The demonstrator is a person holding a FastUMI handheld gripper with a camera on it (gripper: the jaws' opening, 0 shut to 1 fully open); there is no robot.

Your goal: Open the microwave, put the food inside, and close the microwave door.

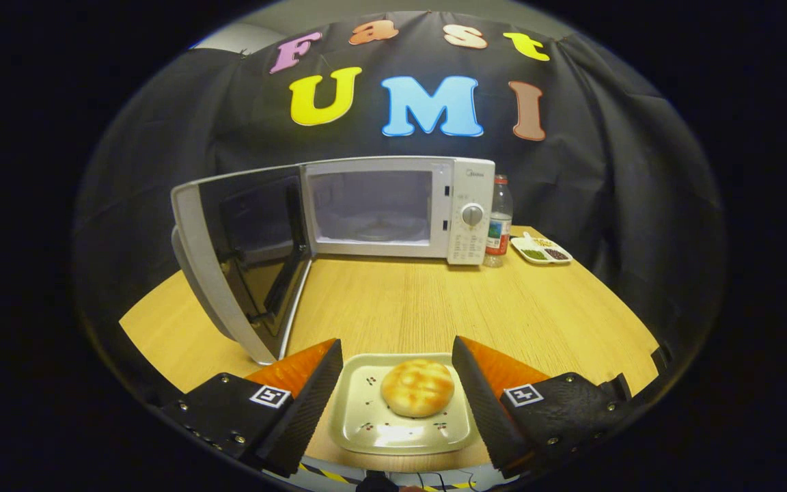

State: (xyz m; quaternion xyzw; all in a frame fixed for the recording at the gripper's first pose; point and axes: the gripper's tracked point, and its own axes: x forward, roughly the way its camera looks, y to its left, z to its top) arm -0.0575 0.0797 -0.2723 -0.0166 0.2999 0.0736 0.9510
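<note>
Fingers (397,383) spread wide, flanking plate (366,430) with bun (417,387), ready to grip; door (243,260) swung open, clearing cavity for loading.

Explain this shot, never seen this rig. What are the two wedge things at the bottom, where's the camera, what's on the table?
The two wedges are the fingers of a hand-held gripper that a person carries; there is no robot arm. The camera is a fisheye that rides on it and looks forward along the fingers.

The fingers stand open, either side of a square plate with a round bun on it. They do not seem to press on the plate, so nothing is held.

Beyond them on the wooden table stands a white microwave, its door swung wide open and the cavity bare. Beside it are a drink bottle and a small divided dish.
</note>
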